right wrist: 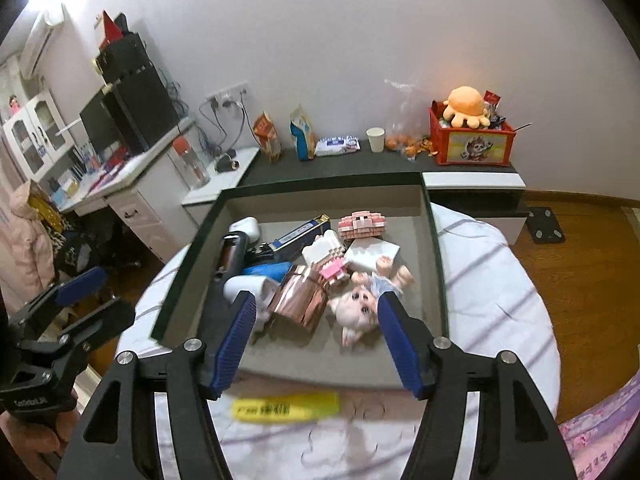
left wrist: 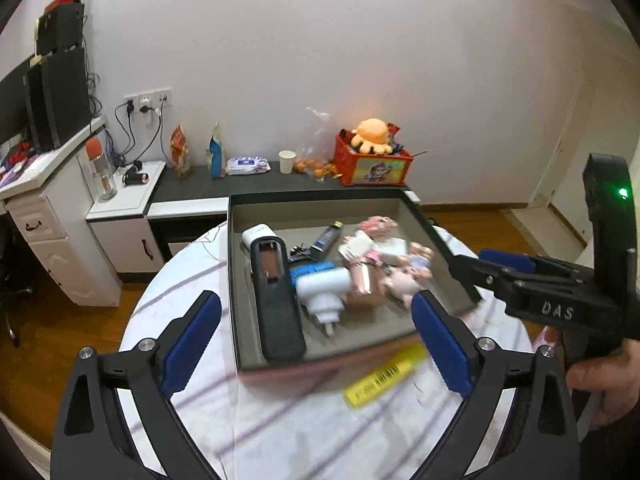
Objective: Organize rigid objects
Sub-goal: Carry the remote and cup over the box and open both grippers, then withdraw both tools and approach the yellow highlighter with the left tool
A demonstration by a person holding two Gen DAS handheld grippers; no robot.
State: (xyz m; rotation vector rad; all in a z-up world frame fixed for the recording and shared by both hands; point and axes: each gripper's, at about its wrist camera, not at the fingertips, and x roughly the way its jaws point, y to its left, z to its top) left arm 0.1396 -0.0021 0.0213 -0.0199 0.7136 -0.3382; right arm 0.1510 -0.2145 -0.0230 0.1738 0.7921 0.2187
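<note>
Since nearly everything already lies in the tray (right wrist: 434, 240), the step in hand is likely the yellow tube (right wrist: 286, 408), the one rigid thing left outside, lying on the cloth just in front of the tray's near wall, blurred in both views. Both grippers are released and hold nothing: the right gripper (right wrist: 316, 340) hangs over the near wall with the tube just below its spread fingers, and the left gripper (left wrist: 316, 344) is likewise spread, the tube lying close to its right finger. To do it well, I would drop onto the tube across its narrow width, near the middle, lift it clear of the wall, and set it in the bare strip of tray floor near the front, away from the pig doll (right wrist: 358, 308) and the copper box (right wrist: 300, 300), so nothing gets shoved. Beneath it all, a round table (right wrist: 500, 280) carries a white cloth with purple stripes. Beyond stand a dark low shelf (right wrist: 352, 164) with a red toy box (right wrist: 472, 144) and cup (right wrist: 376, 139), a white desk at left, wood floor, and a pale wall.
</note>
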